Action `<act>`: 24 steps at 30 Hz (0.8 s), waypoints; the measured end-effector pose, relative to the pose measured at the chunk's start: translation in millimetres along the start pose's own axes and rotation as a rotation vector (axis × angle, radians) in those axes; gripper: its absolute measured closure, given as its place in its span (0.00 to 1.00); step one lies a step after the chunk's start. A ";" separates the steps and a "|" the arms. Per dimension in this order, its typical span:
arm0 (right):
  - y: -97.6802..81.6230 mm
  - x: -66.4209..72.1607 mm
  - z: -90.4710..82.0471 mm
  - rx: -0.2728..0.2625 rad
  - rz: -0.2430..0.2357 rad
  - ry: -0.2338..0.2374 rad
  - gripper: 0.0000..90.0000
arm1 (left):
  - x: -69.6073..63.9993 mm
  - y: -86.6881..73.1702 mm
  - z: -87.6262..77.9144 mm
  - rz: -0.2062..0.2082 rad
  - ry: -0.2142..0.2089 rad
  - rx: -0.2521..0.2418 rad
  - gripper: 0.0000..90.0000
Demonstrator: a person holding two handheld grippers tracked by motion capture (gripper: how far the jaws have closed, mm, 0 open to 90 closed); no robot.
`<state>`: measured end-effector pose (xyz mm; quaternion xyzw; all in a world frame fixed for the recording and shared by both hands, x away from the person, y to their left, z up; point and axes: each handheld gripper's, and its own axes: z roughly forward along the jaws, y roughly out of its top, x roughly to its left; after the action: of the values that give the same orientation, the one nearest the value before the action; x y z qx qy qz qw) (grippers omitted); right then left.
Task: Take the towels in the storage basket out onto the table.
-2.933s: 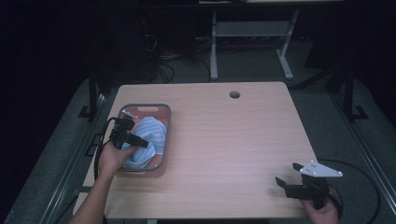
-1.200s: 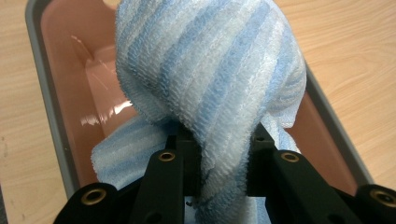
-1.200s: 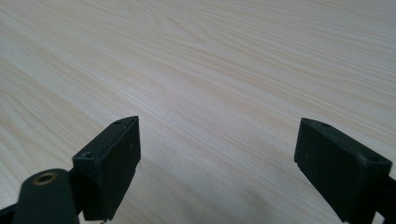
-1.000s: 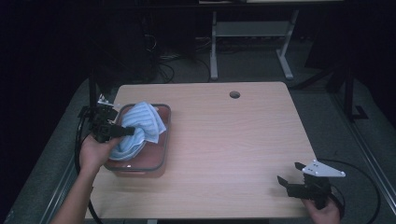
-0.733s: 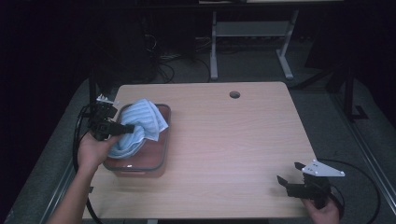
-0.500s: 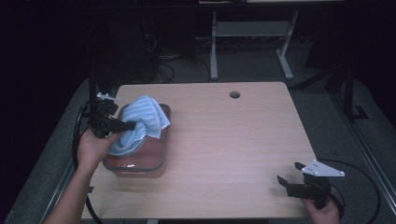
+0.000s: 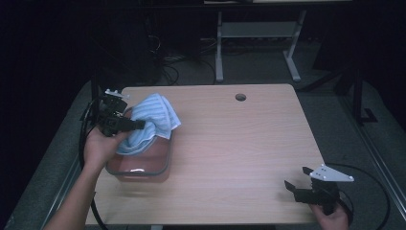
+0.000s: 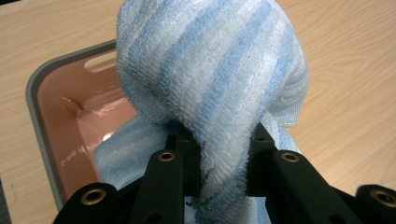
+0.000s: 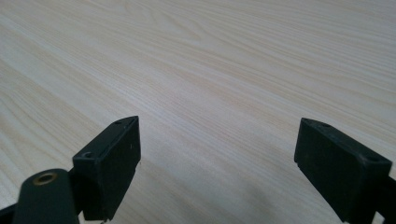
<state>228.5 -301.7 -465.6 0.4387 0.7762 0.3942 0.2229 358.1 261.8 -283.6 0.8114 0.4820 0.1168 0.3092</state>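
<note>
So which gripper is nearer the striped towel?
Left. The left gripper is clamped on the striped towel above the tub; the right gripper sits open at the table's far corner.

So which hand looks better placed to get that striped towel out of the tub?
Probably the left. The left gripper is shut on the blue striped towel, part-lifted above the pink tub. The right gripper rests open at the table's far corner.

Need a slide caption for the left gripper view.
Left claw shut on a blue-striped towel above the pink bin.
</note>
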 end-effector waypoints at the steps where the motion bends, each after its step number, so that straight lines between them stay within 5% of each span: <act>1: -0.1 0.2 -0.1 0.000 0.000 0.000 0.16 | -1.1 1.0 -0.2 0.003 0.000 -0.001 0.81; 24: -0.8 -0.4 -2.9 -0.004 0.000 -0.005 0.16 | -27.9 24.5 16.7 0.058 -0.038 0.011 0.81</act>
<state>226.3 -303.5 -464.5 0.4394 0.7748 0.3948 0.2256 369.4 223.0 -278.6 0.8289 0.4527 0.1075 0.3104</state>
